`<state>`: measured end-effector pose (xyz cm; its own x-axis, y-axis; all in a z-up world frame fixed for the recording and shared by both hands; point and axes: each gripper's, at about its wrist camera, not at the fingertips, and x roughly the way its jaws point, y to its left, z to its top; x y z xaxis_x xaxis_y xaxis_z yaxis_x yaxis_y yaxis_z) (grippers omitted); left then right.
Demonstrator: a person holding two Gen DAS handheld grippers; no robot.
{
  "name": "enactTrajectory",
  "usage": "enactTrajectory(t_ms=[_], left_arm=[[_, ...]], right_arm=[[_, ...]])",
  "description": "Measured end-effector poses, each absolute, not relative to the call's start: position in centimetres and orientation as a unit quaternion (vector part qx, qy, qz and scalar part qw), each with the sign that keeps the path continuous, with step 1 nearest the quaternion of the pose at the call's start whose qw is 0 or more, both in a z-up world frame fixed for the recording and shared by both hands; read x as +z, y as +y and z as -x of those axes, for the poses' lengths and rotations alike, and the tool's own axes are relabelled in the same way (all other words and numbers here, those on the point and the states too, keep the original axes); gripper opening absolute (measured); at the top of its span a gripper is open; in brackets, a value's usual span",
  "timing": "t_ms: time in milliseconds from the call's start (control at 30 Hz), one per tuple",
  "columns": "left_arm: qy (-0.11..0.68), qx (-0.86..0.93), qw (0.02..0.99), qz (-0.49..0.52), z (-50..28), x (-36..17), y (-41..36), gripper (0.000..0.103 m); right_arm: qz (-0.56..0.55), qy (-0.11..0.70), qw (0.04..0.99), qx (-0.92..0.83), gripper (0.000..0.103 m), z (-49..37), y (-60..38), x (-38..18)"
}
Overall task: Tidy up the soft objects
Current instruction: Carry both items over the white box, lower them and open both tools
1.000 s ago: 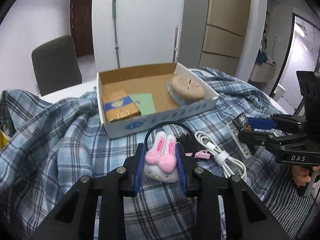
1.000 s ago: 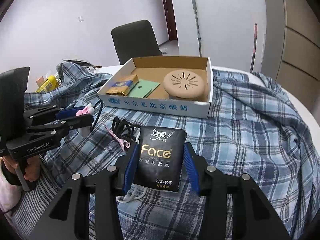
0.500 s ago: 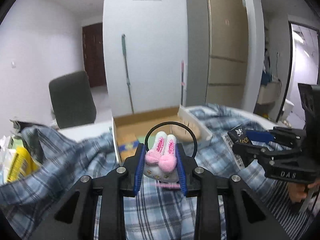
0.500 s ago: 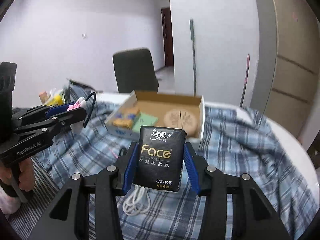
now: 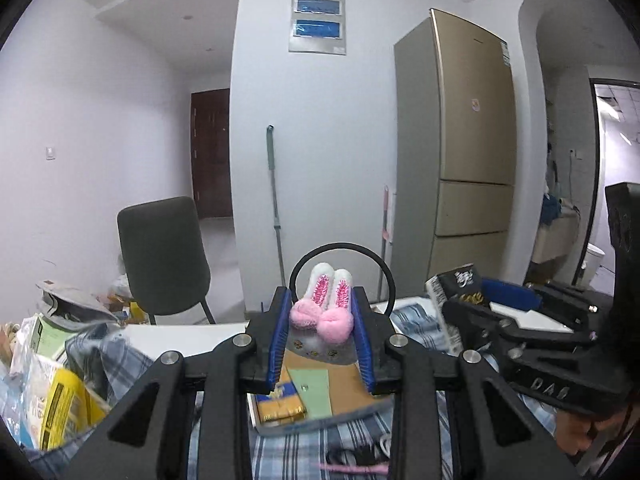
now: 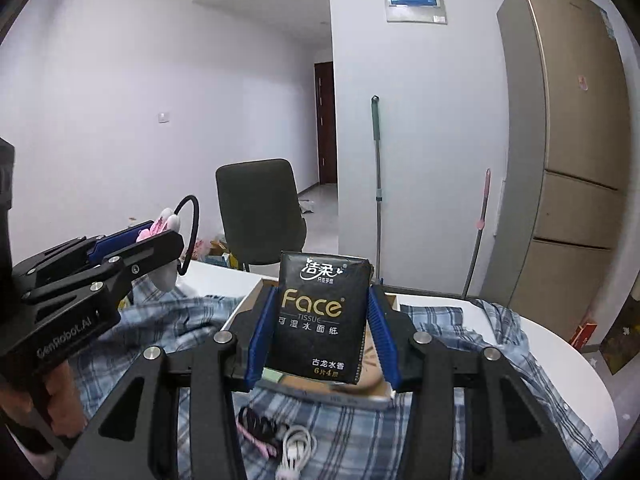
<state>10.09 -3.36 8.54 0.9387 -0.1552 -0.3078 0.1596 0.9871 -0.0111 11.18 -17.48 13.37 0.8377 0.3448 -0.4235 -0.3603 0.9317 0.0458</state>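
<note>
I have the plush bunny hair tie (image 5: 322, 316) pinched between the blue pads of my left gripper (image 5: 321, 334), its black elastic loop arching above the ears. I take the grip low on the body so the soft ears stay free. My right gripper (image 6: 322, 334) clamps a black tissue pack (image 6: 322, 316) by its two long sides, label facing me, upright, which I judge keeps the soft pack from buckling. Both are held in the air above the near edge of the cardboard box (image 5: 320, 390), which I judge is where they go.

In the box I see a gold-and-blue packet (image 5: 280, 400) beside a green card (image 5: 314, 390), and from the right wrist a slice of a tan round piece (image 6: 370, 364) behind the pack. Nearer me than the box, a white cable (image 6: 296, 446), a black cord (image 6: 256, 420) and a pink clip (image 6: 256, 442) lie on the plaid cloth (image 6: 472, 344) covering the white round table (image 6: 560, 344). At the table's left edge sits a heap of packets, one of them yellow (image 5: 64, 404). Beyond the table: a dark chair (image 5: 164, 256), a mop (image 6: 377, 184) against the wall, a gold fridge (image 5: 472, 152).
</note>
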Motion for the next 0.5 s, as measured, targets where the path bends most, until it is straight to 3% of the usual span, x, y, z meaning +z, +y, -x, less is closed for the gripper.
enactTrajectory(t_ms=[500], left_arm=[[0.223,-0.057,0.973,0.029,-19.3,4.6,0.0,0.032]], right_arm=[[0.005,0.299,0.936,0.185,0.045,-19.2,-14.0,8.9]])
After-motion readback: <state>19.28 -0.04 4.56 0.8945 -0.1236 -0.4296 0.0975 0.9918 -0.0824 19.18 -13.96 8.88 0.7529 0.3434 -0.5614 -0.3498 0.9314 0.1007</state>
